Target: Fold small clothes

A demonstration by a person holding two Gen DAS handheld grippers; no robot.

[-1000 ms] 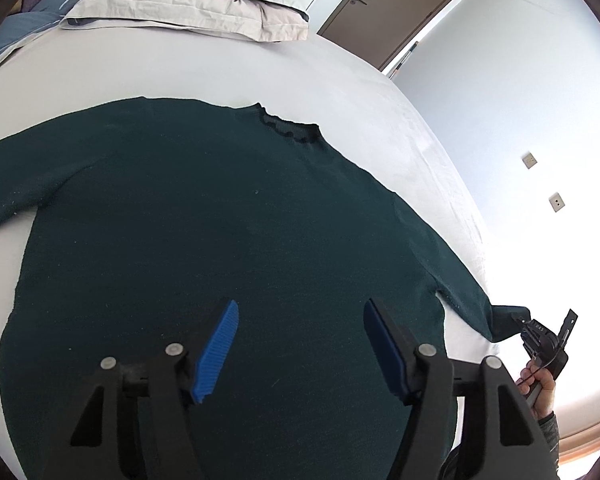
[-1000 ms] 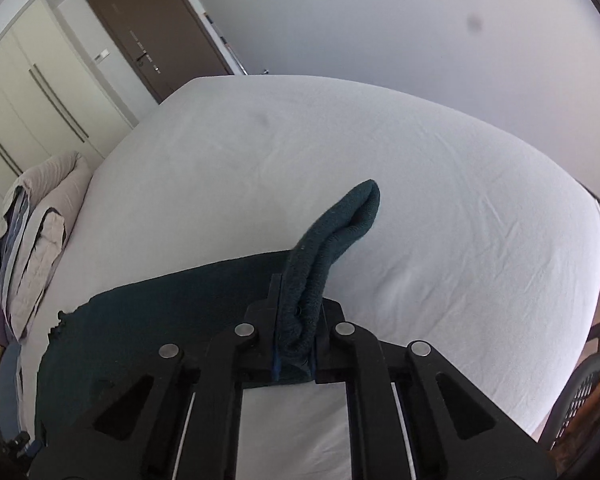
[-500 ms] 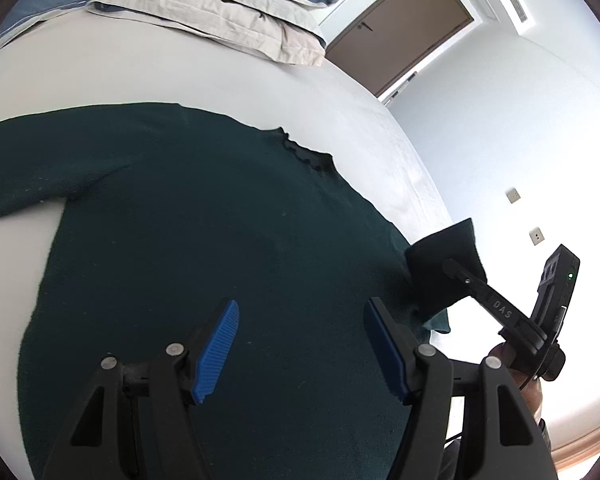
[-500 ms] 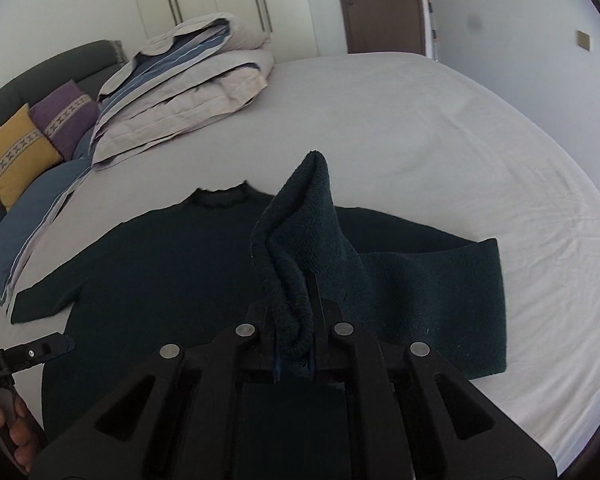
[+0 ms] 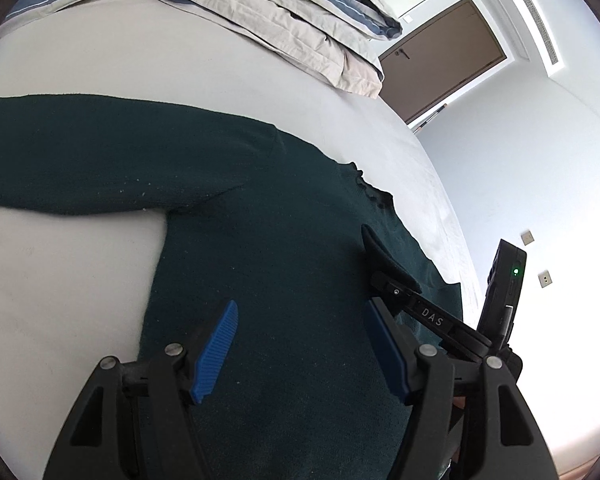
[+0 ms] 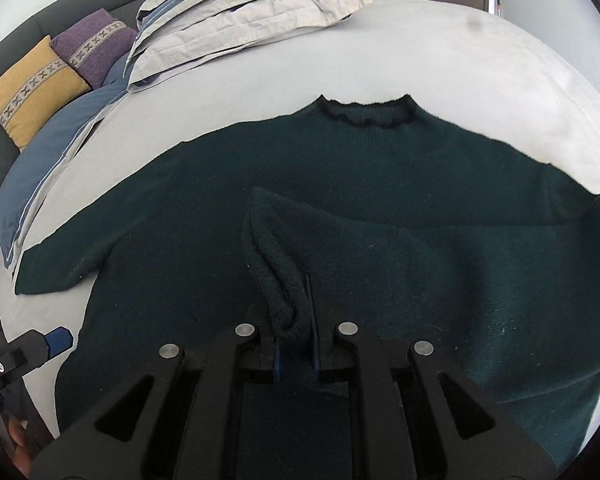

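Dark green sweater point(image 6: 380, 184) spread flat on the white bed point(image 5: 100, 80), right gripper point(image 6: 294, 344) fingers pinched on its sleeve cuff point(image 6: 276, 280) folded over the body, left gripper point(image 5: 300, 344) fingers wide apart above the fabric, holding nothing

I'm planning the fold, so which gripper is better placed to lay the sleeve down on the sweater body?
Right. The right gripper is shut on the sleeve cuff above the sweater; the left gripper is open, empty.
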